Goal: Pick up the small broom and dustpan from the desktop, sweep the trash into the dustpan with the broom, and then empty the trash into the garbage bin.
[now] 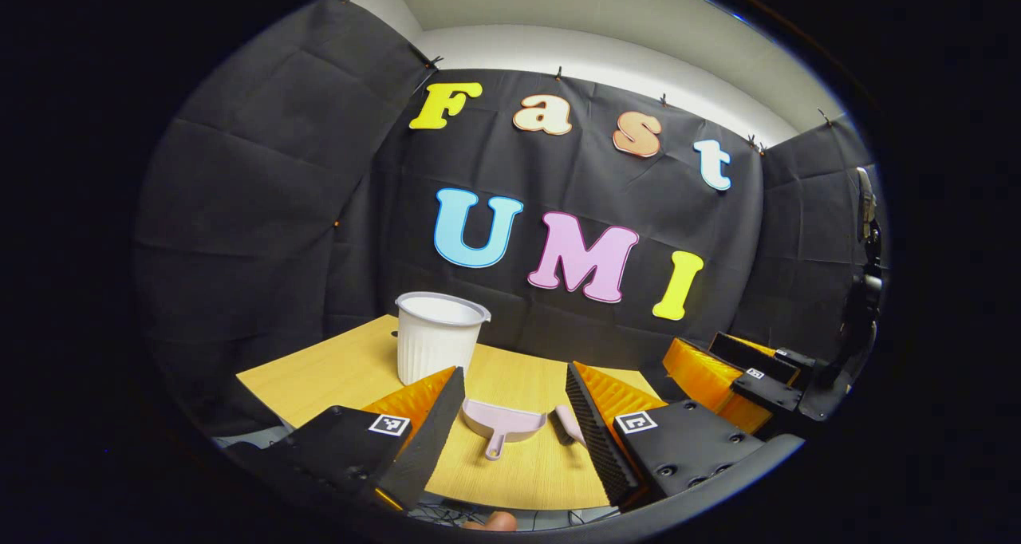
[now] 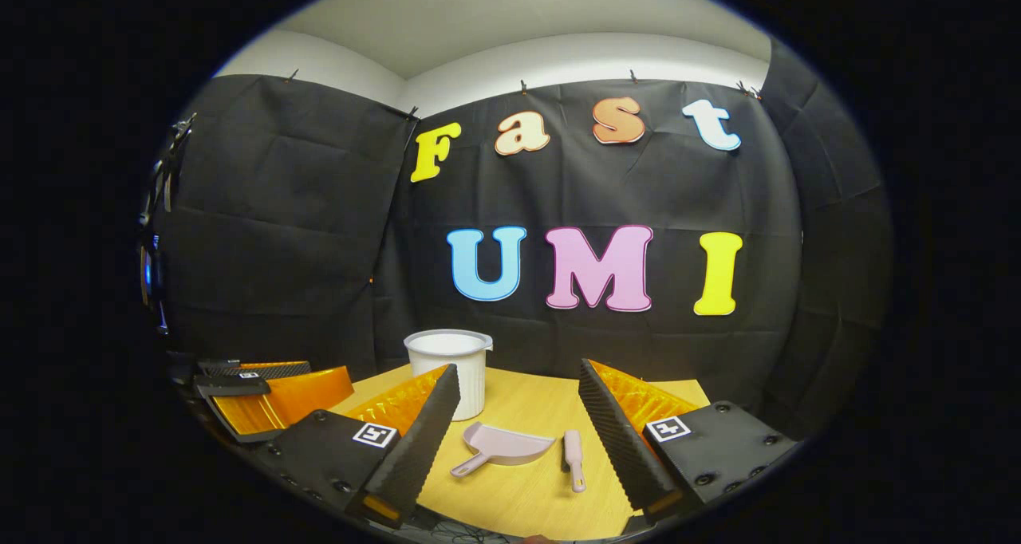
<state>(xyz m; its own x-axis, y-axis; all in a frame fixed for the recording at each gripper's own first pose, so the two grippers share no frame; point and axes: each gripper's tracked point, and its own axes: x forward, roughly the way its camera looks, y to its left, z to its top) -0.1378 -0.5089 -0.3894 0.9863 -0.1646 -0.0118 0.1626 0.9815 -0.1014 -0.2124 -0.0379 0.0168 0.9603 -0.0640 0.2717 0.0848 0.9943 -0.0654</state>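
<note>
Left gripper view: left claw [image 1: 510, 416] spread wide above the near edge of the tabletop [image 1: 335, 368], holding nothing, touching nothing. Between its fingers, pink dustpan [image 1: 502, 421] flat on the wood, handle toward the near edge. Small broom [image 1: 568, 426] just right of the dustpan, partly hidden behind the right finger, so contact between the two cannot be told. White ribbed garbage bin [image 1: 437, 343] upright toward the far edge, behind the left finger. At the right rim, right claw [image 1: 738, 372] seen from the side, off the right edge of the tabletop; its opening hard to judge from this angle.

Right gripper view: right claw [image 2: 518, 424] likewise wide, empty, clear of everything, above the near edge of the tabletop [image 2: 526, 488]. Broom [image 2: 574, 458] here in full, lying lengthwise with its handle toward the near edge, a narrow strip of bare wood between it and the dustpan [image 2: 502, 447] to its left. Garbage bin [image 2: 451, 368] upright at the far edge, partly behind the left finger. Left claw [image 2: 263, 384] at the lower left, beyond the left edge of the tabletop, seen sidelong.
</note>
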